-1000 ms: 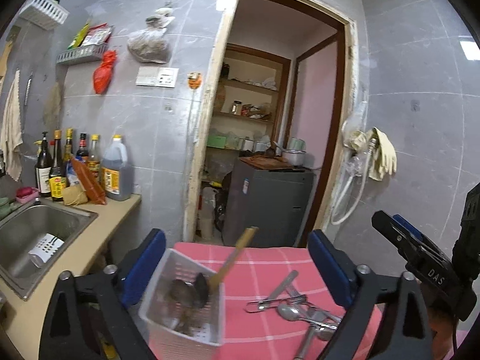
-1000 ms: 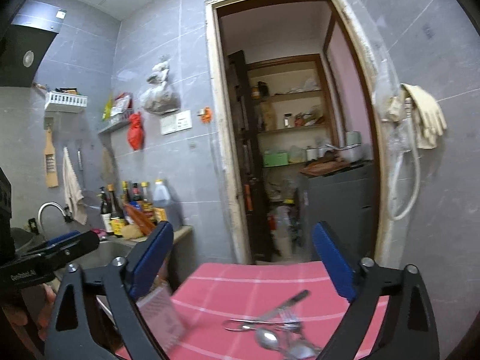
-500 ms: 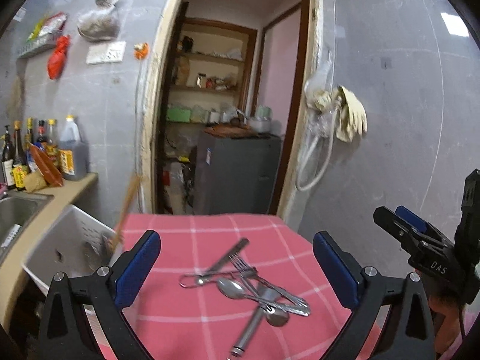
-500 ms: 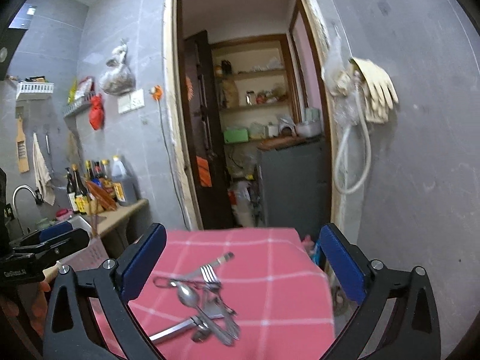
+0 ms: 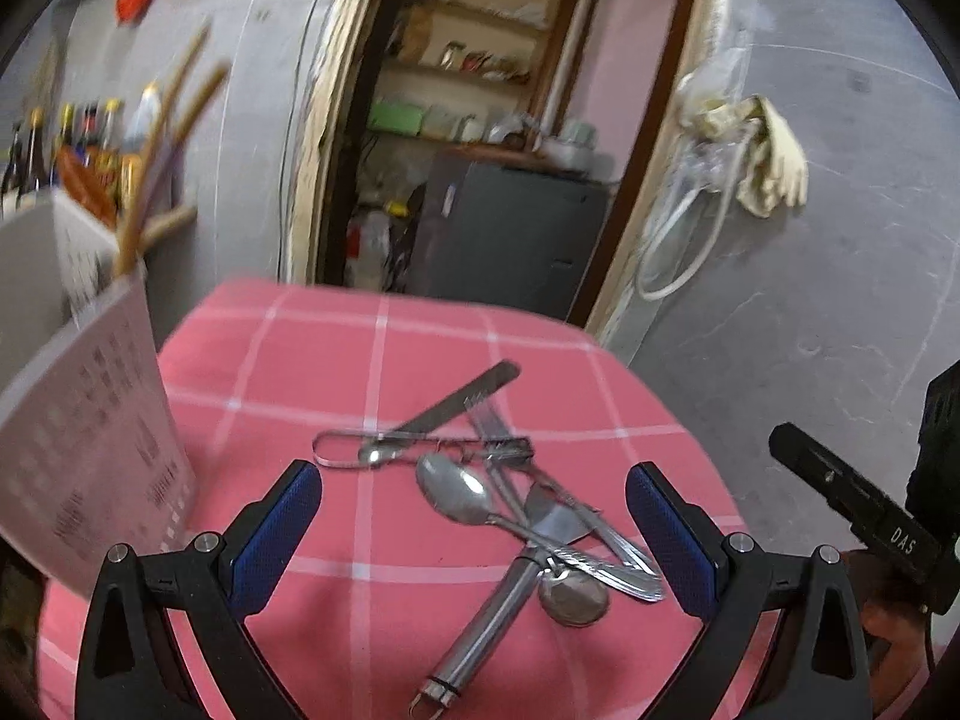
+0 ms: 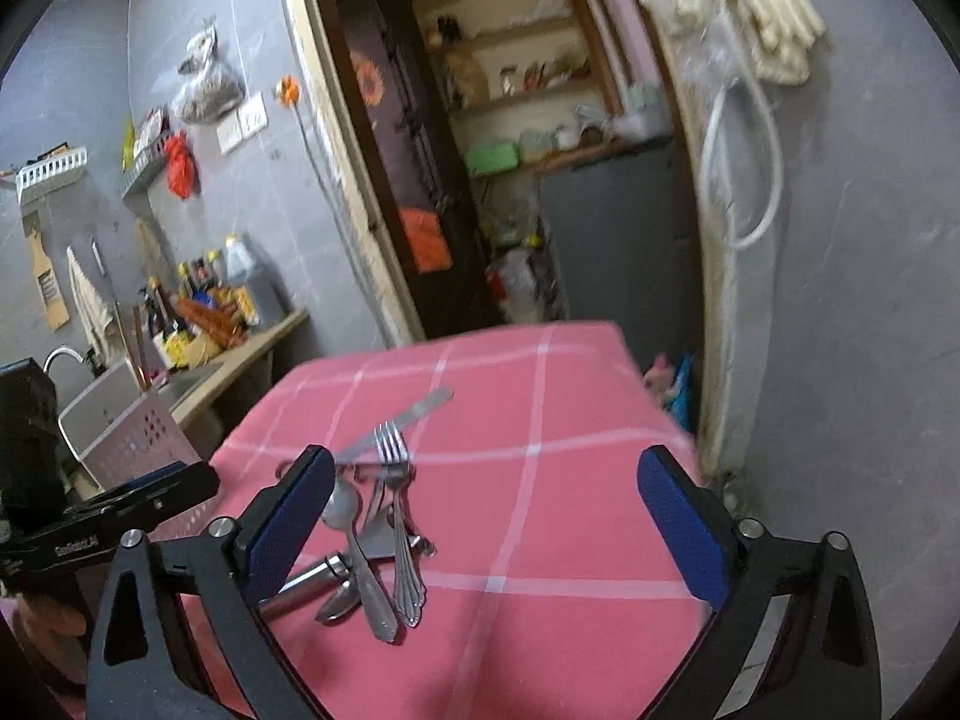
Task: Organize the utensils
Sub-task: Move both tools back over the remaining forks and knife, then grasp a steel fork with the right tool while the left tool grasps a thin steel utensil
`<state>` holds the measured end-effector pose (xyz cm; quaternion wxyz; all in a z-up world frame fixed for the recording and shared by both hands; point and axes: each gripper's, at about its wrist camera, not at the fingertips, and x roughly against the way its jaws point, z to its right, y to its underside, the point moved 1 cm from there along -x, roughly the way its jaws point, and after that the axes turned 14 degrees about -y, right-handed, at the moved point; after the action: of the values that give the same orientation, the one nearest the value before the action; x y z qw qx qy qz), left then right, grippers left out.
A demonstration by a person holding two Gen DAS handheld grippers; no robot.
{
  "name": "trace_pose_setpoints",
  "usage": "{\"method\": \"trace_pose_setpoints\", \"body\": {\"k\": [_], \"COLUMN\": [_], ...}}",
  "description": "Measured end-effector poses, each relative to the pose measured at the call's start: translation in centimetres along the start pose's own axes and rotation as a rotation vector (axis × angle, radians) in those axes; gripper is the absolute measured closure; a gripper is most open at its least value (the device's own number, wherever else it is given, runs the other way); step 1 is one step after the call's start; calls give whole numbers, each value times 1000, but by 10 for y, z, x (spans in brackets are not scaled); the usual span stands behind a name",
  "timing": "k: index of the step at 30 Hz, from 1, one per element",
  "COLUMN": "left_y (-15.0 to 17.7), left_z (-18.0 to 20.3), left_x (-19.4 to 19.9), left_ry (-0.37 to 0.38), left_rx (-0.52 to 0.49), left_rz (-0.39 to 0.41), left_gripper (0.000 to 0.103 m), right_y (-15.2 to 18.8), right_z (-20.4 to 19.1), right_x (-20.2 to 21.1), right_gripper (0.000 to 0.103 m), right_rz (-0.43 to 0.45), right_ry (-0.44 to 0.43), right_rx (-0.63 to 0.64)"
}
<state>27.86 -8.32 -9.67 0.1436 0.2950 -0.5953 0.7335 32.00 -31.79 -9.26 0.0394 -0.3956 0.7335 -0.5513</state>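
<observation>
We see a heap of metal utensils (image 5: 498,486) lying crossed over one another on the pink checked cloth (image 5: 336,360) that covers the counter: a spoon (image 5: 459,495), a fork (image 6: 396,504), a flat knife (image 5: 450,405), a thick steel handle (image 5: 480,624) and a wire loop (image 5: 336,450), all touching or overlapping so that we cannot tell every piece apart. Just beside the heap on its left stands a pale perforated basket (image 5: 90,438); two wooden handles (image 5: 162,144) stick up out of it, blurred, and whatever else is in it is hidden behind its wall. Beyond the basket, bottles (image 6: 210,300) crowd the far counter beside a sink (image 6: 102,402), of which only a corner and the tap show. Behind the cloth an open doorway (image 5: 480,120) gives onto shelves and a dark cabinet (image 5: 510,234), and gloves (image 5: 762,156) and a white hose (image 5: 678,240) hang on the grey wall to the right. Our left claw (image 5: 474,522) is spread wide above the heap with nothing gripped. Our right claw (image 6: 486,516) also stands wide, its jaws closing a little, with only the near ends of the utensils showing by its left finger (image 6: 288,522) and nothing gripped; in the left view it shows only as a black edge at the right border.
</observation>
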Motion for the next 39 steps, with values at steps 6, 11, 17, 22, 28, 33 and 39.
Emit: {"method": "trace_pose_setpoints", "body": {"k": [6,11,17,22,28,33,39], "left_y": [5,3,4,7,5,5,5], "left_z": [-9,-18,-24,-18,-10,-7,-8], "left_x": [-36,-64,-96,-112,-122,-128,-130], "left_ry": [5,45,95,127,142,136,162], "left_rx": [73,138,203,198,177,165,172], "left_rz": [-68,-137,-234,-295,-320,-349,-383], "left_gripper": [8,25,45,56,72,95,98], "right_y": [14,25,33,38,40,40,44], "right_z": [12,8,-3,-12,-18,-21,-19], "right_x": [-52,-88,-120,-137,-153,-155,-144], "right_gripper": [36,58,71,75,84,97,98], "right_rz": [-128,-224,-334,-403,-464,-476,-472], "right_ry": [-99,-160,-204,-228,-237,-263,-235], "right_rx": [-34,-46,-34,-20,-13,-48,-98]}}
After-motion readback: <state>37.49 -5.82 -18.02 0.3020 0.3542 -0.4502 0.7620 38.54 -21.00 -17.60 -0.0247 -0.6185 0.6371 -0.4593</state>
